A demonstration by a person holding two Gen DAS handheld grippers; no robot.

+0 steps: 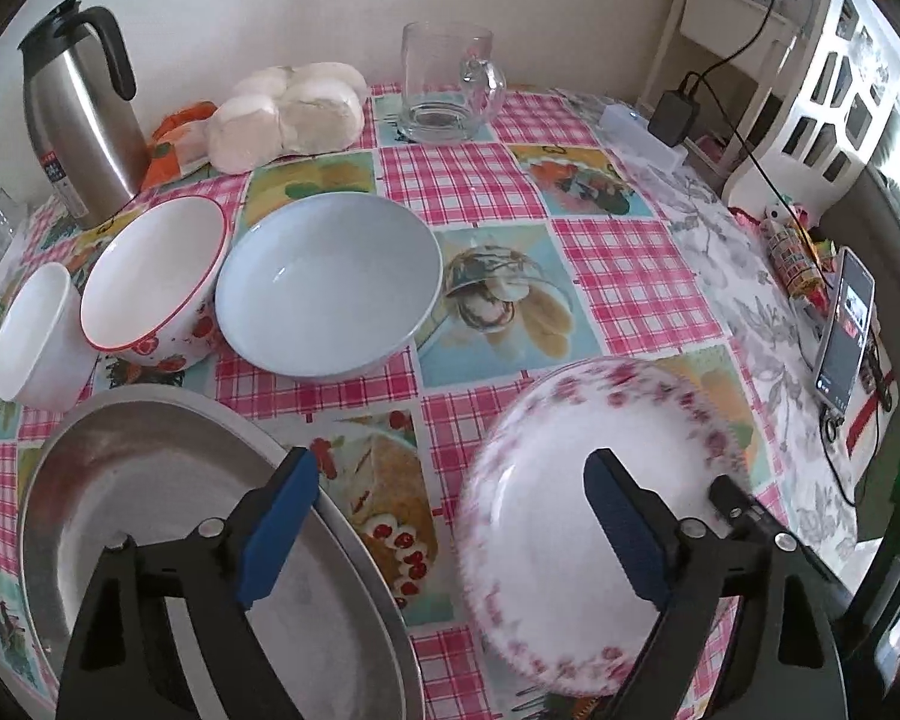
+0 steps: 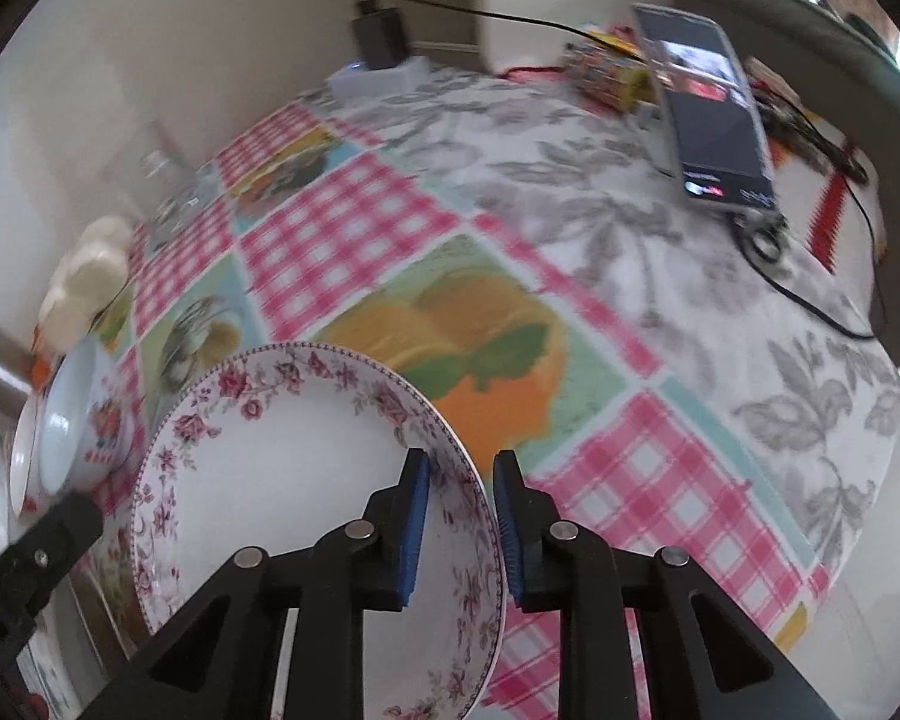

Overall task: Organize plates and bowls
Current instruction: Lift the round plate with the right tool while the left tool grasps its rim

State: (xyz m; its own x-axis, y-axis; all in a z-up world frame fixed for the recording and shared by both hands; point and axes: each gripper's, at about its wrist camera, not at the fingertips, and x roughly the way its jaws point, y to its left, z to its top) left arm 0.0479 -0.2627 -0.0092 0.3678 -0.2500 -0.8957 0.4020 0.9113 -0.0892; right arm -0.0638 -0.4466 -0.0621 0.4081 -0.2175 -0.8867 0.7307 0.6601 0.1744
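A pink floral rim is being displayed on the white plate (image 2: 282,480); pink checks are being shown on the tablecloth (image 1: 468,174); the bowl (image 1: 330,282) is being rendered pale blue.

Glossy ceramic floral plate (image 2: 282,480); brushed-metal tray (image 1: 150,480)

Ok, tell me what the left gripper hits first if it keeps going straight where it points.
Probably bare tablecloth. The left gripper is open, with the metal pan by one finger and the floral plate by the other, and the gap between them looks free. Depth is uncertain.
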